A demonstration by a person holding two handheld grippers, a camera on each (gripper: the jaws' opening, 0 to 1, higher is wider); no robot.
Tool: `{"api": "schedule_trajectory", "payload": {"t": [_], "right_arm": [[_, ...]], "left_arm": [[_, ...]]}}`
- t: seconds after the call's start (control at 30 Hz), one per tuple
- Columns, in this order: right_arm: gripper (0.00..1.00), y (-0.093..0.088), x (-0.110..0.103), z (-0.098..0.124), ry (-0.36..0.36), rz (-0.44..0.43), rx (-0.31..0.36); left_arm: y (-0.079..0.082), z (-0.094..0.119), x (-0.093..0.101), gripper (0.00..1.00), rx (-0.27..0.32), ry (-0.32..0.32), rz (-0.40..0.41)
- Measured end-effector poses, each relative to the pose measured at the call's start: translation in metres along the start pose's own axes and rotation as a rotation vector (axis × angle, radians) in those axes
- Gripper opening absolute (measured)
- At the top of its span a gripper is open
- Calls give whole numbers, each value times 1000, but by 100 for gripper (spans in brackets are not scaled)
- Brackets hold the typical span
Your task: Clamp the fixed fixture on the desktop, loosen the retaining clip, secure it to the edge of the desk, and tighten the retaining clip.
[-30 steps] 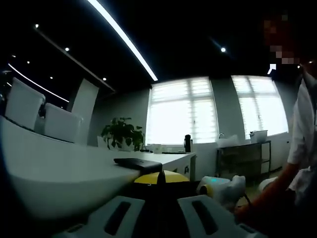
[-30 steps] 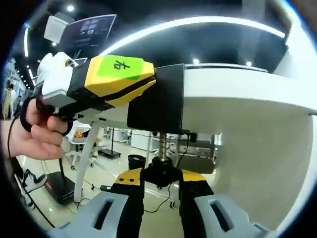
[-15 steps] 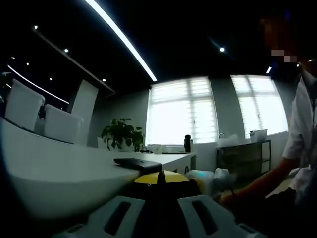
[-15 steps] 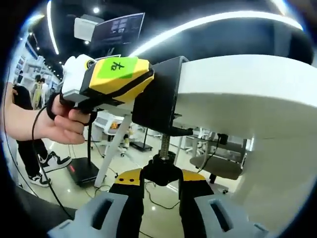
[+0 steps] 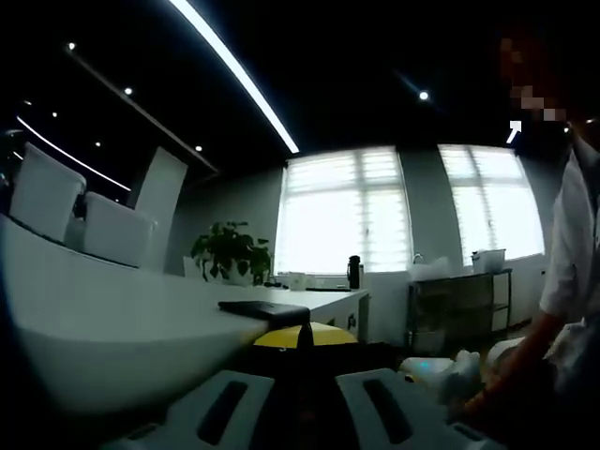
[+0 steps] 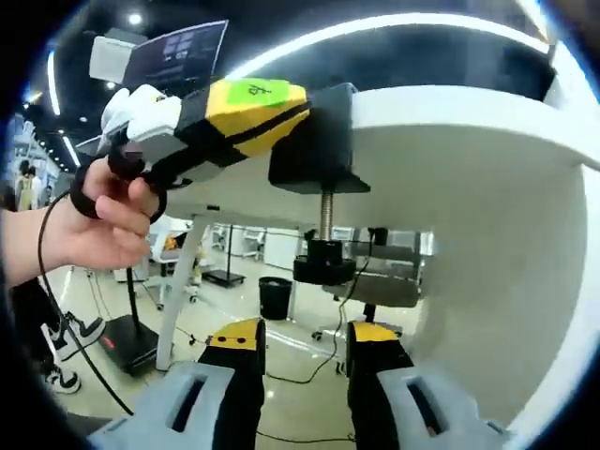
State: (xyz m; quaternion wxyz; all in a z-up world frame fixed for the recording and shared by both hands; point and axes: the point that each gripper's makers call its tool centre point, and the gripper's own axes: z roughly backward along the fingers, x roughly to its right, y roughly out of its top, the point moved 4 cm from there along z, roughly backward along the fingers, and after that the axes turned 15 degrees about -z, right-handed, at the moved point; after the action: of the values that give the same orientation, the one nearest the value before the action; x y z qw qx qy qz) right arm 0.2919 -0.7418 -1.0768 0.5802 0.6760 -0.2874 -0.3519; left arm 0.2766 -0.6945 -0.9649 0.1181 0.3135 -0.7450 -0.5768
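The black clamp fixture sits over the edge of the white desk, its threaded screw hanging down to a round black knob. My left gripper, yellow and black and held by a hand, is shut on the fixture's body. My right gripper stands open just below the knob, apart from it. In the left gripper view my left gripper is closed on the fixture, whose flat top lies on the desk. The right gripper shows dimly at lower right.
White chairs stand behind the desk, and a potted plant and a shelf stand by bright windows. A person's white sleeve is at the right. Under the desk are a slanted leg, a bin and open floor.
My right gripper has let go of the screw knob and dropped below it. The left gripper still holds the fixture on the desk edge.
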Motion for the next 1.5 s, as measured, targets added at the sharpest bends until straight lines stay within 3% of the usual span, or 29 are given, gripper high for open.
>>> {"api": "schedule_trajectory", "payload": {"t": [0.17, 0.23, 0.27, 0.37, 0.47, 0.57, 0.8, 0.93, 1.1, 1.5], "right_arm": [[44, 23, -13, 2, -126, -51, 108], [46, 30, -13, -5, -166, 77, 91], [47, 33, -11, -7, -190, 84, 106], [46, 37, -7, -13, -208, -9, 126], [42, 33, -4, -21, -231, 35, 99], [38, 26, -1, -25, -239, -37, 79], [26, 26, 6, -26, -260, -34, 88], [26, 25, 7, -28, -195, -28, 90], [26, 26, 8, -27, -56, -47, 71], [26, 27, 10, -34, 279, 139, -28]], "left_arm": [[0, 0, 0, 2, 2, 0, 3], [0, 0, 0, 2, -2, 2, -2], [0, 0, 0, 2, -3, 2, -3], [0, 0, 0, 2, -8, 0, 2], [0, 0, 0, 2, -6, 0, 1], [0, 1, 0, 2, 8, -1, 13], [0, 1, 0, 2, 9, -5, 19], [0, 1, -1, 2, 15, -6, 23], [0, 1, -1, 2, 23, -6, 23], [0, 2, 0, 2, 25, -7, 17]]}}
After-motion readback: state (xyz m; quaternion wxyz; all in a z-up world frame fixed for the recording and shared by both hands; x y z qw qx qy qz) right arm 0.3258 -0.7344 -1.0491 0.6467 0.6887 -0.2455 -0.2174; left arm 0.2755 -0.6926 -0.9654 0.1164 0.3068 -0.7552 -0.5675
